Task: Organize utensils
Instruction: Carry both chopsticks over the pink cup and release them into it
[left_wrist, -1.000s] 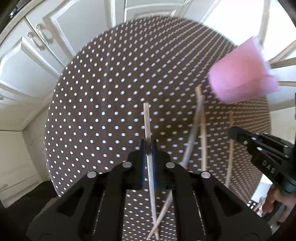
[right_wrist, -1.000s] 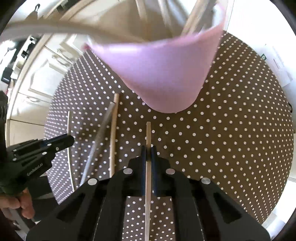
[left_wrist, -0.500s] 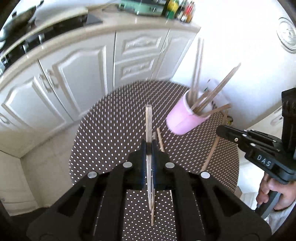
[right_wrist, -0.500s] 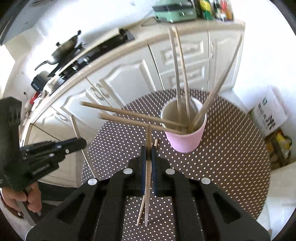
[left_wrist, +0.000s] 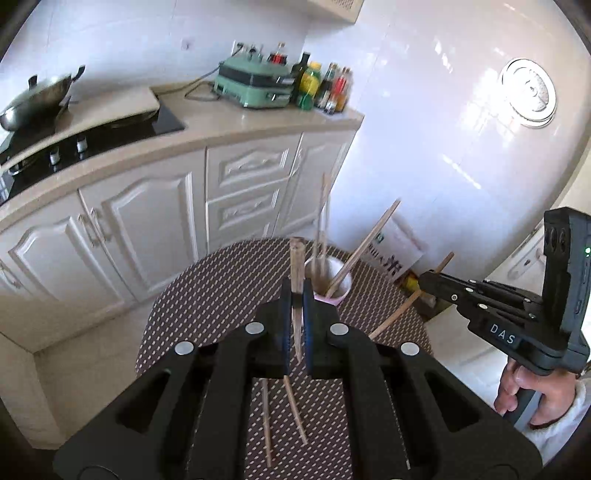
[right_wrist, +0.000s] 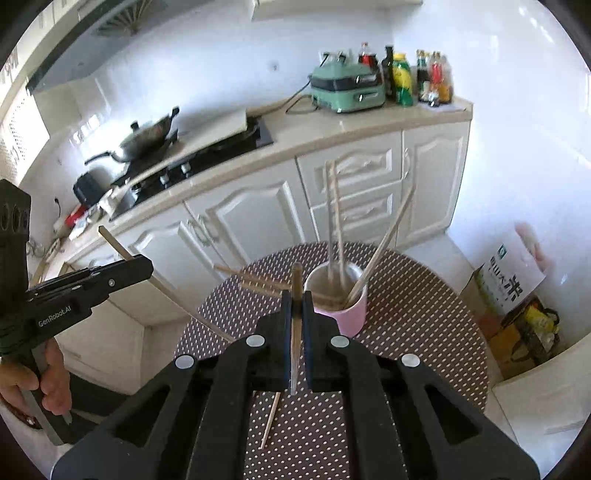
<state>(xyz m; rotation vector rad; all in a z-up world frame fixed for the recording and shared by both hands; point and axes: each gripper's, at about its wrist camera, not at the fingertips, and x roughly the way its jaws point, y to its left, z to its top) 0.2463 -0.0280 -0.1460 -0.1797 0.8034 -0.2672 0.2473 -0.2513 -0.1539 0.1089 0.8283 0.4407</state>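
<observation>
A pink cup (left_wrist: 342, 292) (right_wrist: 352, 318) with several wooden chopsticks in it stands on a round brown dotted table (left_wrist: 207, 295) (right_wrist: 424, 314). High above the table, my left gripper (left_wrist: 295, 287) is shut on one wooden chopstick (left_wrist: 296, 258). That chopstick's tip points toward the cup's left rim. My right gripper (right_wrist: 295, 295) is shut on another chopstick (right_wrist: 296, 275), just left of the cup. Each gripper also shows in the other's view, the right gripper (left_wrist: 424, 280) and the left gripper (right_wrist: 147, 264), with its stick clamped. Loose chopsticks (left_wrist: 295, 410) (right_wrist: 271, 421) lie on the table below.
White cabinets (left_wrist: 147, 229) and a counter with a stove, a wok (left_wrist: 33, 103), a green appliance (left_wrist: 255, 86) and bottles stand behind the table. A printed bag (right_wrist: 513, 273) leans on the floor at the right. A hand (left_wrist: 517, 391) holds the right gripper's handle.
Both grippers have risen from the tabletop, each carrying a chopstick, and tilted up. The cup, close and large before, now sits small below and ahead.
</observation>
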